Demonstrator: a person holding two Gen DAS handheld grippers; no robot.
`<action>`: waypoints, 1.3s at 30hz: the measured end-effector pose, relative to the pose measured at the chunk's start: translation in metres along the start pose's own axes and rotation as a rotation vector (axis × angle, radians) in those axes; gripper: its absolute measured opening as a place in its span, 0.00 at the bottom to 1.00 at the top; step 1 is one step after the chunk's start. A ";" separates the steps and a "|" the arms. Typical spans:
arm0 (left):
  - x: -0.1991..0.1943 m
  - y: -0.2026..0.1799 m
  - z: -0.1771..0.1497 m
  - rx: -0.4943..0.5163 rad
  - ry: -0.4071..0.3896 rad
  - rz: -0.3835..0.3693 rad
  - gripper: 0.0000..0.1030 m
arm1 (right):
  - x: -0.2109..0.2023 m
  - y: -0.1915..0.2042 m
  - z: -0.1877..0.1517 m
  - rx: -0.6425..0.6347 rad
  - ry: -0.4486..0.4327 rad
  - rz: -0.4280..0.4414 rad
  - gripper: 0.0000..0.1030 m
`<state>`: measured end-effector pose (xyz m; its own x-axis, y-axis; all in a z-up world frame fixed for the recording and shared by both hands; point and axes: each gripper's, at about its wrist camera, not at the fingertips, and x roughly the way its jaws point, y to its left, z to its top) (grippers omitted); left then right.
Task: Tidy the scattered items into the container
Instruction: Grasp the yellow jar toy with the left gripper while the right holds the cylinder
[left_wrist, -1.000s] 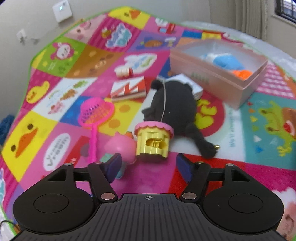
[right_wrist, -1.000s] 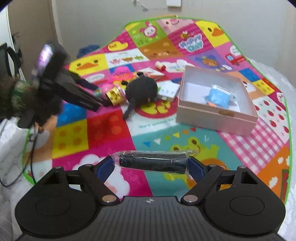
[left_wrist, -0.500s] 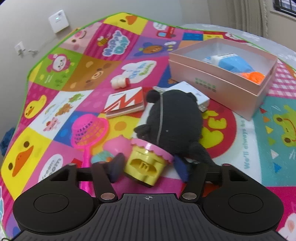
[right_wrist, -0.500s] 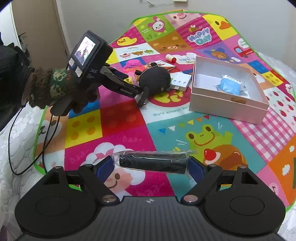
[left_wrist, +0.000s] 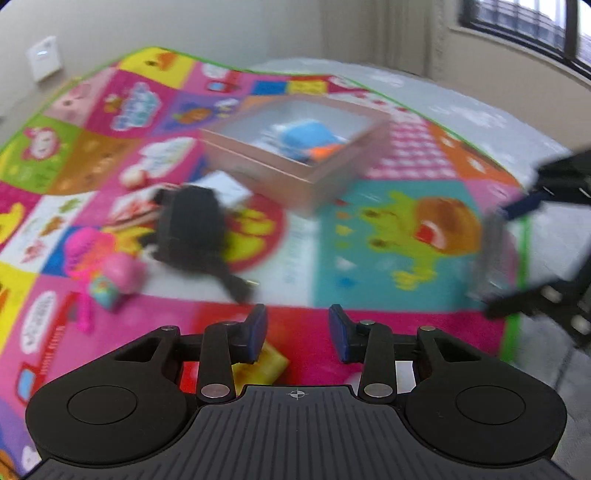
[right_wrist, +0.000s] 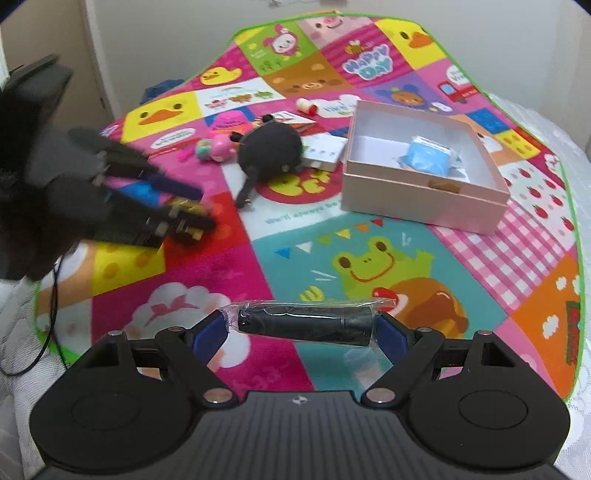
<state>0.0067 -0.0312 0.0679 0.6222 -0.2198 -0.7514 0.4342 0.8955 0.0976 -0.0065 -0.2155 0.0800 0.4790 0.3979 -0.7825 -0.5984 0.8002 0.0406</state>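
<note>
My left gripper (left_wrist: 297, 325) is over the red patch of the play mat, its jaws closing on a yellow toy cup (left_wrist: 267, 363) that shows just under the left finger. In the right wrist view this gripper (right_wrist: 199, 208) hangs above the mat with the yellow cup (right_wrist: 186, 206) between its fingers. My right gripper (right_wrist: 303, 328) is shut on a black cylinder in clear wrap (right_wrist: 303, 326), held crosswise over the mat's near edge. The pink box (right_wrist: 424, 206) stands at the right and holds a blue packet (right_wrist: 428, 155).
A black plush (right_wrist: 269, 151) lies left of the box beside a white carton (right_wrist: 325, 151). A pink toy (right_wrist: 221, 149), a pink scoop (right_wrist: 227, 122), a red-and-white card pack (right_wrist: 291, 120) and a small white bottle (right_wrist: 306, 107) lie scattered behind. A wall closes off the far end.
The left gripper's fingers closed on the yellow cup beside the plush, and the gripper has carried it up off the mat and away toward the near side. The right gripper still holds the cylinder.
</note>
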 end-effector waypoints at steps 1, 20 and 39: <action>0.000 -0.007 -0.002 0.030 -0.002 -0.005 0.43 | 0.001 -0.001 0.000 0.007 0.006 -0.001 0.83; 0.013 0.005 -0.011 -0.051 0.079 0.173 0.92 | 0.014 0.002 -0.022 -0.006 0.067 0.025 0.83; 0.020 0.062 -0.022 -0.334 0.120 0.244 0.94 | 0.017 0.014 -0.028 -0.036 0.085 0.036 0.83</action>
<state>0.0317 0.0287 0.0450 0.5916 0.0432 -0.8051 0.0367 0.9961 0.0804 -0.0249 -0.2096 0.0496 0.4018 0.3854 -0.8307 -0.6373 0.7691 0.0486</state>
